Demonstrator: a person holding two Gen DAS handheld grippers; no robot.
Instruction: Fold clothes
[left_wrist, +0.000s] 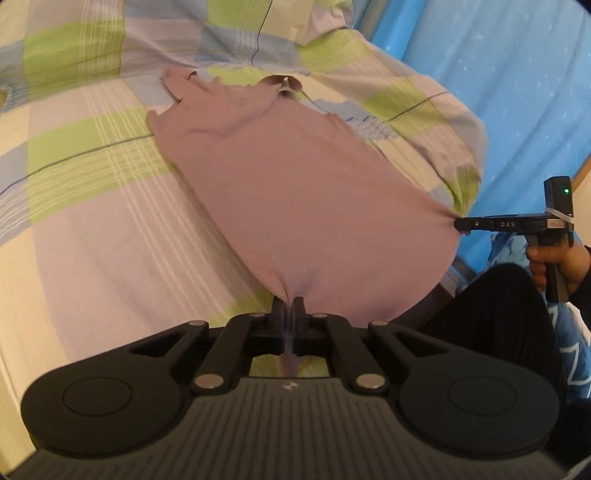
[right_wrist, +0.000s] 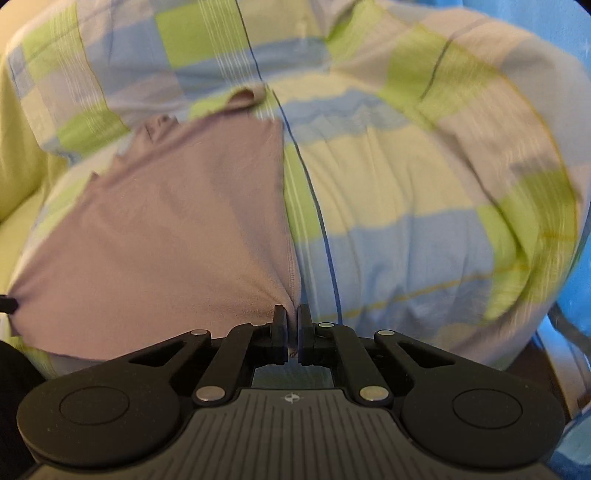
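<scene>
A mauve garment (left_wrist: 288, 184) lies stretched along the checked bed sheet (left_wrist: 92, 229), its far end with straps or a neckline toward the pillows. My left gripper (left_wrist: 289, 301) is shut on one near corner of its hem. My right gripper (left_wrist: 458, 224), held by a hand (left_wrist: 554, 262), pinches the other near corner at the bed's right edge. In the right wrist view the same garment (right_wrist: 166, 229) spreads to the left, and my right gripper (right_wrist: 291, 310) is shut on its corner. The hem between the two grippers is pulled taut and lifted slightly.
The bed is covered in green, blue and lilac checks, with a bunched quilt or pillows (left_wrist: 221, 33) at its far end. A blue star-patterned wall or curtain (left_wrist: 498, 74) runs along the right side. The person's dark clothing (left_wrist: 491, 314) is at the near right.
</scene>
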